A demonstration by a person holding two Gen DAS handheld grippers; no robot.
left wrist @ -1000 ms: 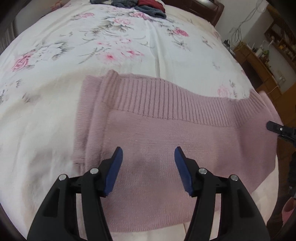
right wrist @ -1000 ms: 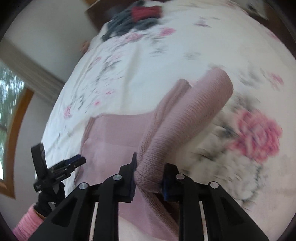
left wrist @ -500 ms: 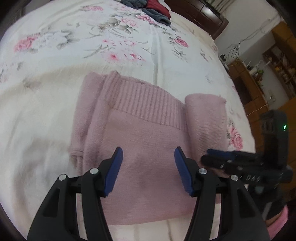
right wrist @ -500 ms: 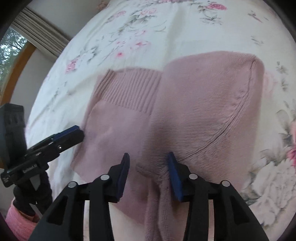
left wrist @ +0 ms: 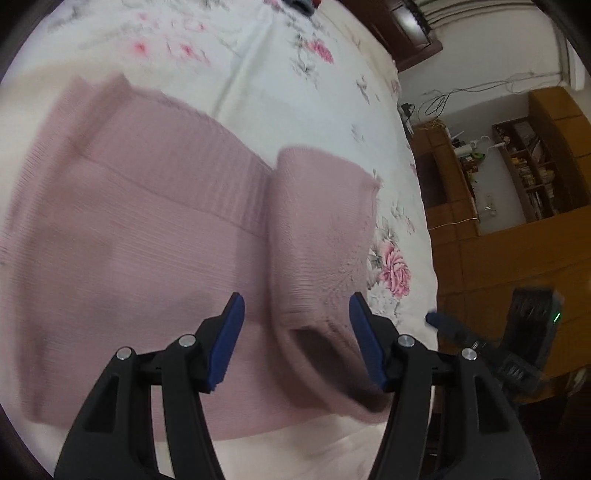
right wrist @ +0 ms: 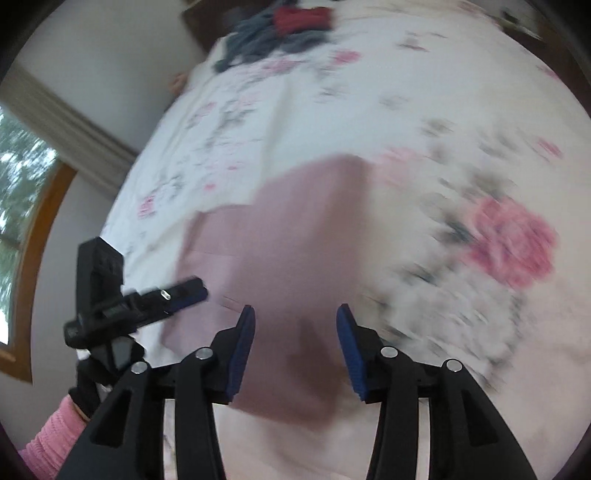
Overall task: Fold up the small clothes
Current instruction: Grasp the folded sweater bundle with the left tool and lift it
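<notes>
A dusty-pink knit sweater lies flat on the floral bedsheet, ribbed hem toward the far side. Its right part is folded over onto the body as a raised flap. My left gripper hovers open just above the near end of that flap, holding nothing. In the right wrist view the same sweater is blurred, and my right gripper stands open over its near edge with empty jaws. The left gripper shows there at the left, and the right gripper shows at the left view's right edge.
A heap of grey and red clothes sits at the far end of the bed. A dark headboard stands behind it. Wooden cabinets and shelves line the right side. A window is on the left. A pink sleeve shows.
The right gripper carried the sweater's right side over onto the body, let go and drew back open. The left gripper swung right toward the new flap.
</notes>
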